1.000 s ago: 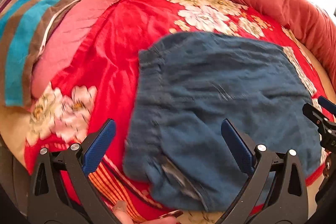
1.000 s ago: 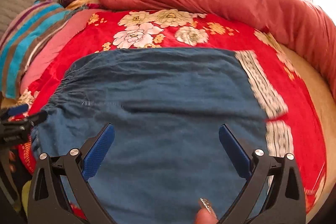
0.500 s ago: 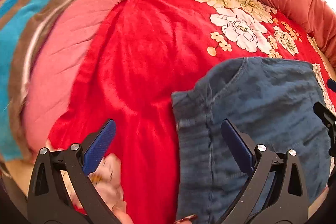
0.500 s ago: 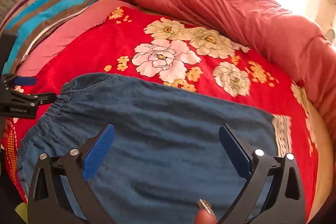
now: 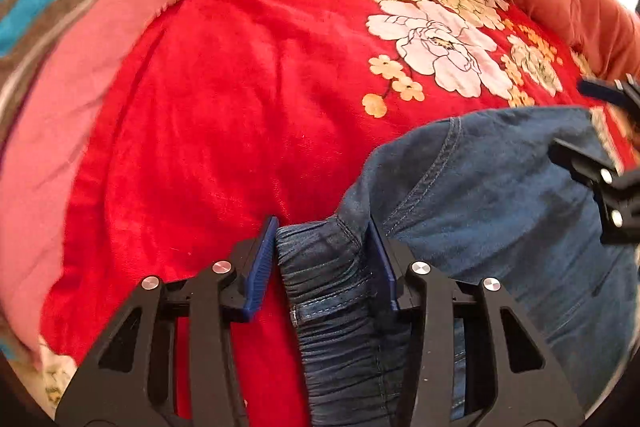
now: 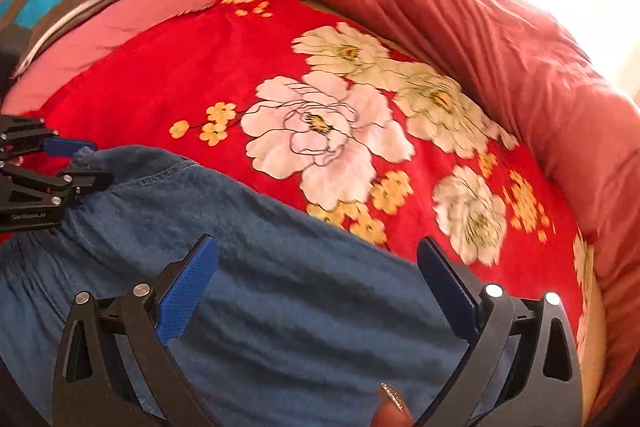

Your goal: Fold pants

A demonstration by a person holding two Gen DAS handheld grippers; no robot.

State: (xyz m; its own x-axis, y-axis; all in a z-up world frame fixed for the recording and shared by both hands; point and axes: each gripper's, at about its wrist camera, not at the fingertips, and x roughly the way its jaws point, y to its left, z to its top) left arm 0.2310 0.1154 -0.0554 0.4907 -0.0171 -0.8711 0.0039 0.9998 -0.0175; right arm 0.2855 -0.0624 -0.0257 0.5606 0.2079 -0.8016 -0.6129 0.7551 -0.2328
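Red floral blanket (image 5: 224, 115) under pants (image 5: 500, 211); our left gripper (image 5: 324, 247) pinches waistband at 6 o'clock, right gripper (image 6: 316, 291) spread wide above.

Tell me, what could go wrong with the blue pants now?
The left gripper pinches only a small bunch of the pants' elastic waistband, so the cloth might slip out if it is pulled. The right gripper is open above the pants and holds nothing, so lifting one side alone could leave the fold crooked. The fuzzy red blanket underneath might drag along and wrinkle.
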